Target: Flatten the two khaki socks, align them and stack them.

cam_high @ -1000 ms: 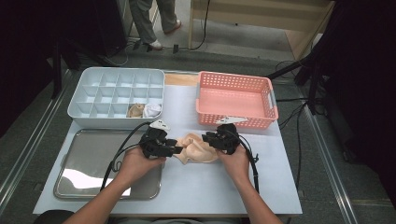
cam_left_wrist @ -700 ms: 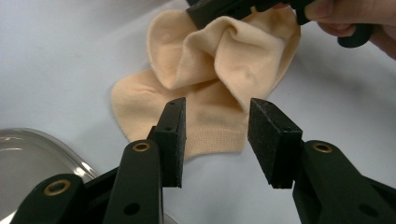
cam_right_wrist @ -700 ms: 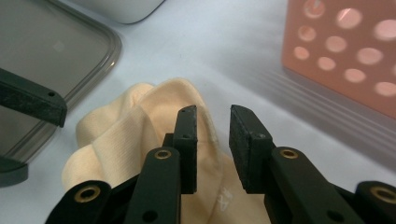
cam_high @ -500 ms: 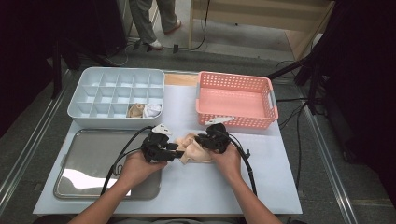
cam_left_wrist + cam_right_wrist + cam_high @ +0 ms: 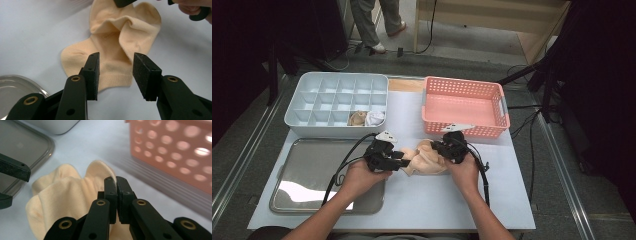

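Note:
A peach sock (image 5: 424, 159) lies bunched on the white table between my two grippers. In the left gripper view the sock (image 5: 117, 37) runs away from me, its ribbed cuff nearest. My left gripper (image 5: 115, 75) is open, its pads standing over the cuff without pressing it; from above the left gripper (image 5: 404, 159) sits at the sock's left end. My right gripper (image 5: 116, 185) has just been closing and is shut on a raised fold of the sock (image 5: 67, 192), with fabric showing between the pads. In the high view the right gripper (image 5: 435, 149) is at the sock's right end.
A pink perforated basket (image 5: 464, 131) stands just behind the right hand. A pale blue divided box (image 5: 302, 122) at the back left holds a tan roll (image 5: 358, 118) and a white roll (image 5: 374, 118). A metal tray (image 5: 307, 170) lies at the front left. A person's legs (image 5: 374, 20) stand beyond the table.
The right gripper moved left onto the sock and its jaws closed on a fold. The sock is more bunched. The left gripper stayed put.

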Demonstrator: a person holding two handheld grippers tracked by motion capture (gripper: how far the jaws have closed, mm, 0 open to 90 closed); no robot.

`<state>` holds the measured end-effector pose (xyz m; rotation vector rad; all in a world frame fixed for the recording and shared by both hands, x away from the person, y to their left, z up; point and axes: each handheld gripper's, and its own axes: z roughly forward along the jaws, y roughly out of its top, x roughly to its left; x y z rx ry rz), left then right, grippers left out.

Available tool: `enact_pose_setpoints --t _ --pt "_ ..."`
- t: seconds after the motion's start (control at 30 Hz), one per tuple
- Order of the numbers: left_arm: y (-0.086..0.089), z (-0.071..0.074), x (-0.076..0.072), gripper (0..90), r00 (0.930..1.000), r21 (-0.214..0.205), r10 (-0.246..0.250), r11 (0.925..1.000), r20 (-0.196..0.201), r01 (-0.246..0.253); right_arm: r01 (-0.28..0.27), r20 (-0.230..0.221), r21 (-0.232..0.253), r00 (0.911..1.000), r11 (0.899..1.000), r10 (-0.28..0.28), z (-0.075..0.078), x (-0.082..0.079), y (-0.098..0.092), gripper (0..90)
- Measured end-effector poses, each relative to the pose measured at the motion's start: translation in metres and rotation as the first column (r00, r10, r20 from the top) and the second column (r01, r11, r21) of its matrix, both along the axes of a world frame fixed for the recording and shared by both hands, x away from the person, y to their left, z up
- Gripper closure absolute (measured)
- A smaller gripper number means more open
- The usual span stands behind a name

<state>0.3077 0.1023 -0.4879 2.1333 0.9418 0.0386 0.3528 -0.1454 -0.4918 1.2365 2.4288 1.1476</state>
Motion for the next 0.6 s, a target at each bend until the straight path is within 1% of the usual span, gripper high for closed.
enact_pose_setpoints --t 0.1,0.23,0.47,0.5,0.57,0.6 --pt "-0.003 -0.001 0.002 58.3 1.0000 0.005 -0.007 1.0000 -0.003 0.007 0.034 -0.005 0.006 0.9994 0.999 -0.034 0.001 -0.001 -0.011 88.7" --pt "-0.005 -0.002 0.005 58.3 0.9999 0.009 -0.014 0.9999 -0.007 0.014 0.062 -0.006 0.011 0.9981 0.998 -0.062 0.001 -0.002 -0.021 88.7" --pt "-0.010 -0.004 0.010 58.3 0.9997 0.017 -0.023 0.9996 -0.011 0.023 0.093 -0.013 0.008 0.9956 0.996 -0.092 0.000 -0.006 -0.030 88.7" --pt "-0.011 -0.004 0.010 58.3 0.9998 0.013 -0.017 0.9998 -0.010 0.017 0.092 -0.008 0.006 0.9958 0.996 -0.092 -0.001 -0.006 -0.032 88.7" --pt "-0.011 -0.005 0.011 58.3 0.9997 0.019 -0.021 0.9996 -0.010 0.021 0.102 -0.006 0.008 0.9948 0.995 -0.102 -0.001 -0.007 -0.036 88.7" --pt "-0.012 -0.005 0.012 58.3 0.9997 0.014 -0.020 0.9997 -0.012 0.020 0.110 -0.013 0.012 0.9939 0.994 -0.110 -0.001 -0.008 -0.037 88.7"
